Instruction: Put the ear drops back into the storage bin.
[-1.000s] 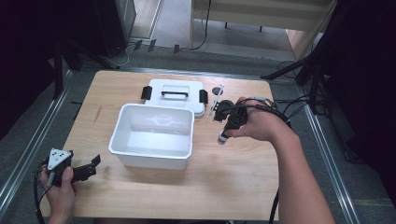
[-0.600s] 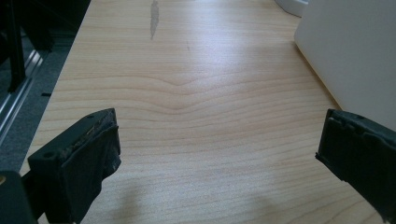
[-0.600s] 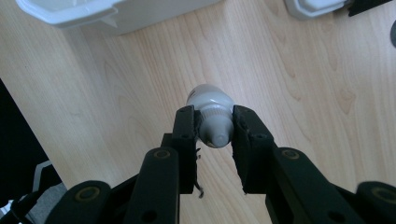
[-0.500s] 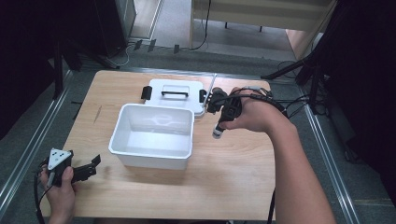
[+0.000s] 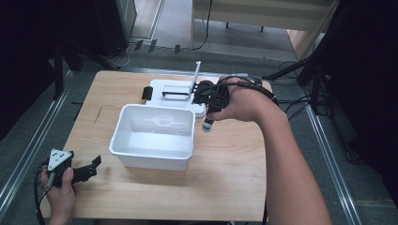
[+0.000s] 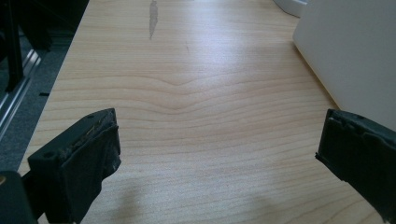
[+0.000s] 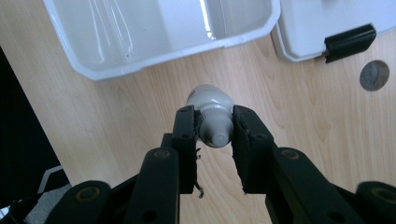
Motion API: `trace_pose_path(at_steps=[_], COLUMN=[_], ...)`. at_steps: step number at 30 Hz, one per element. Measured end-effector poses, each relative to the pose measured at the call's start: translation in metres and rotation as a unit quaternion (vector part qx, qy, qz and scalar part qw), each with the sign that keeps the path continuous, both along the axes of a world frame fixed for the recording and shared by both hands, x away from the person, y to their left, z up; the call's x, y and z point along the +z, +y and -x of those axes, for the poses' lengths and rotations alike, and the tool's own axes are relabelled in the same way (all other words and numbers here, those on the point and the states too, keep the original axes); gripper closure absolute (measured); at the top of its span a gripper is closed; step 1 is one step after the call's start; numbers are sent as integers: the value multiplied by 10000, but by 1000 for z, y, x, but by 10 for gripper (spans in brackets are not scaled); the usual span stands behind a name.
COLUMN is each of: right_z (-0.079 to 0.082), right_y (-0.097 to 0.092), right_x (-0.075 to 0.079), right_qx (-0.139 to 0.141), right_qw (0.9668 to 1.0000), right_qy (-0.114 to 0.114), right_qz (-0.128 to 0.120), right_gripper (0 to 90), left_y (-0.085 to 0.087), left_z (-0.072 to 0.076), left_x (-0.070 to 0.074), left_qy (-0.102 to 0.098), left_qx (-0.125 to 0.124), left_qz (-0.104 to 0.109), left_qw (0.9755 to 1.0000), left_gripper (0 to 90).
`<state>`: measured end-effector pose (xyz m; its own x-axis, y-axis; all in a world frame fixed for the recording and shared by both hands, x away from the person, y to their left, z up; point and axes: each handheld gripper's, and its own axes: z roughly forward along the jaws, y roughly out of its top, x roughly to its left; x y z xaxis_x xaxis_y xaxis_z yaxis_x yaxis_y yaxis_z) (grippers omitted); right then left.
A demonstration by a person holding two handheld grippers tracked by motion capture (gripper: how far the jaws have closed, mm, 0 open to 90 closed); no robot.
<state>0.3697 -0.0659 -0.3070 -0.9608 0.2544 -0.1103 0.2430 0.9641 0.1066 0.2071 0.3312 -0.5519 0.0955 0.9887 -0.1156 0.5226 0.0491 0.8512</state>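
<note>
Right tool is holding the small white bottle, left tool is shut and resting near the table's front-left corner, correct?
Not quite: the left tool is open, jaws wide apart over bare wood, as the left gripper view shows. The rest holds: the right tool grips the small white bottle.

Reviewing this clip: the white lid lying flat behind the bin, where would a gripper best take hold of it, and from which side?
Probably by the dark bar handle on top of the lid, coming straight down from above. The lid lies flat on the table with its near edge against the white bin, and the bar spans its middle.
</note>
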Motion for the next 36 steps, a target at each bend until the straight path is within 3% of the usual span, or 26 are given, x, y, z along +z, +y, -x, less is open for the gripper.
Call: trace_pose_path(at_steps=[14,23,36], right_z=[2,2,0], right_y=[38,59,67], right_x=[9,-2,-28], right_qx=[281,486,654], right_qw=[9996,9988,9978], right_qy=[-31,2,85], right_qz=[45,70,59], right_gripper=[720,719,719], left_y=[0,1,1], left_z=[0,-1,-1], left_x=[0,0,0], left_qy=[3,7,57], left_qx=[-12,-11,-43], left_qz=[19,51,46], left_qw=[10000,10000,10000], left_gripper=[0,0,0])
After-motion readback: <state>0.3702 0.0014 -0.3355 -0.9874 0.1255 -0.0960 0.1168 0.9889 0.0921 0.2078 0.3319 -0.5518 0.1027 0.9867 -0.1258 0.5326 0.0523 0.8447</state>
